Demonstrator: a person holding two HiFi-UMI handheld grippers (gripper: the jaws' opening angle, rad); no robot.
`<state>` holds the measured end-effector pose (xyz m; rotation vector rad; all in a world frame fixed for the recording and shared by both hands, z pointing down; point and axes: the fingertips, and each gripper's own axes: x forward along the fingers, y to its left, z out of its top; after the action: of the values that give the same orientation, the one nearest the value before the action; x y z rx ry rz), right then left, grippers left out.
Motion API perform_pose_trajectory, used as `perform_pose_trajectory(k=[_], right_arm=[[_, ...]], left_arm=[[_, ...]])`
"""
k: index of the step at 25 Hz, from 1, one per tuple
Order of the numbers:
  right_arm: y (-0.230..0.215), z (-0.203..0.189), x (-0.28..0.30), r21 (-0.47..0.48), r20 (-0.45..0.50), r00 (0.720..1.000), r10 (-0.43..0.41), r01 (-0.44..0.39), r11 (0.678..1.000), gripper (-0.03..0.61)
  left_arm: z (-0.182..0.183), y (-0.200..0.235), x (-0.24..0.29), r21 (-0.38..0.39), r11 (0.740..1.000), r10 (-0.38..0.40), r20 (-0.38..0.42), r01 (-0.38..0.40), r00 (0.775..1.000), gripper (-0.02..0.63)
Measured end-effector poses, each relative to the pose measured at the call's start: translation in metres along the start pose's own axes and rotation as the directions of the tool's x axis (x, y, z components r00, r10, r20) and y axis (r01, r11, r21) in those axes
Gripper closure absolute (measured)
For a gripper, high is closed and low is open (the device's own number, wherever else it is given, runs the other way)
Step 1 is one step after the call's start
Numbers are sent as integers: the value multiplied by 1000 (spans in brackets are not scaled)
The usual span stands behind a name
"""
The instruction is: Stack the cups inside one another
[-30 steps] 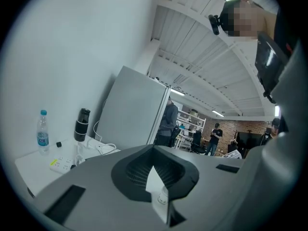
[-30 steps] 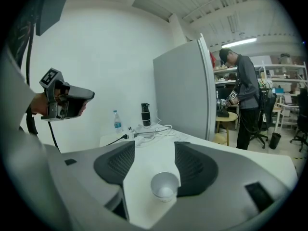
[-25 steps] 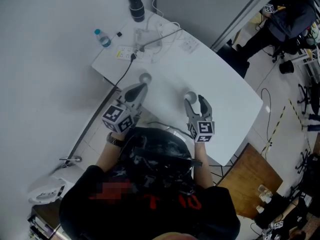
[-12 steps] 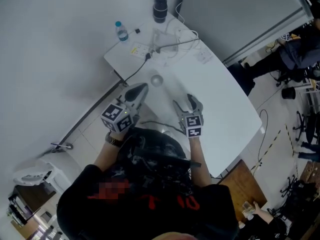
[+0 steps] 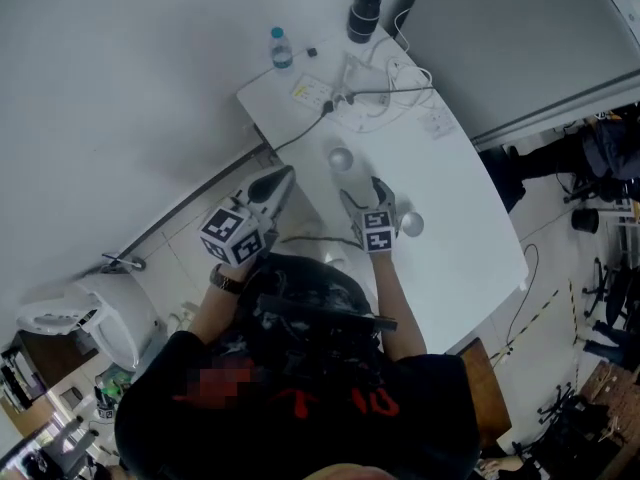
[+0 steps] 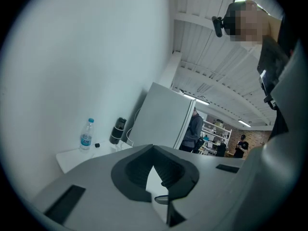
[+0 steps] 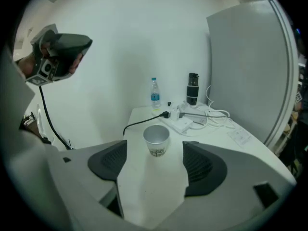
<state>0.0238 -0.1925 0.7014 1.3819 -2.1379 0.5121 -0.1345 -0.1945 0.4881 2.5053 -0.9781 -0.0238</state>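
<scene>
The right gripper [image 7: 154, 170], jaws opening and empty, faces a shiny silver cup [image 7: 156, 139]; only the head view shows a second silver cup [image 5: 411, 225]. There the left gripper [image 6: 153, 177] is clenched, empty.

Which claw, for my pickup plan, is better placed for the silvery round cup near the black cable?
Likely the right claw: its opening, empty jaws face the silvery round cup; the left claw points away.

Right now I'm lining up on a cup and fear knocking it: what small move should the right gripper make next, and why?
Probably ease the right gripper forward until its jaws flank the cup. It stands upright ahead, centred on the gap, and the jaws are opening with nothing between them.
</scene>
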Motion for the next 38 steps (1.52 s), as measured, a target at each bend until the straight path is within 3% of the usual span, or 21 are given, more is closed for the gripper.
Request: perform_pose_trajectory(k=[3, 8, 15, 19, 20, 21, 29, 38], right_arm=[[4, -14, 29, -9, -60, 998, 22, -23, 1000, 204], [8, -31, 70, 41, -143, 988, 52, -46, 998, 144], [6, -26, 108, 82, -151, 988, 23, -11, 997, 144], [4, -24, 120, 55, -138, 990, -3, 10, 998, 158], [2, -20, 120, 49, -123, 992, -21, 28, 998, 223], [1, -17, 118, 46, -110, 993, -36, 41, 998, 232], [19, -23, 80, 83, -63, 998, -10, 15, 996, 239], [16, -54, -18, 210, 36, 998, -47, 38, 977, 239]], left_arm=[[2, 11, -16, -8, 999, 39, 12, -39, 999, 612], [2, 35, -41, -27, 993, 112, 27, -111, 993, 612], [4, 58, -66, -50, 984, 174, 35, -172, 984, 612], [5, 59, -70, -40, 983, 181, 29, -179, 983, 612], [5, 59, -70, -40, 983, 179, 28, -178, 983, 612], [4, 59, -70, -40, 984, 177, 26, -176, 984, 612], [6, 47, -60, -32, 991, 132, 22, -132, 991, 612], [1, 4, -15, -3, 1000, -31, -24, 31, 999, 612]])
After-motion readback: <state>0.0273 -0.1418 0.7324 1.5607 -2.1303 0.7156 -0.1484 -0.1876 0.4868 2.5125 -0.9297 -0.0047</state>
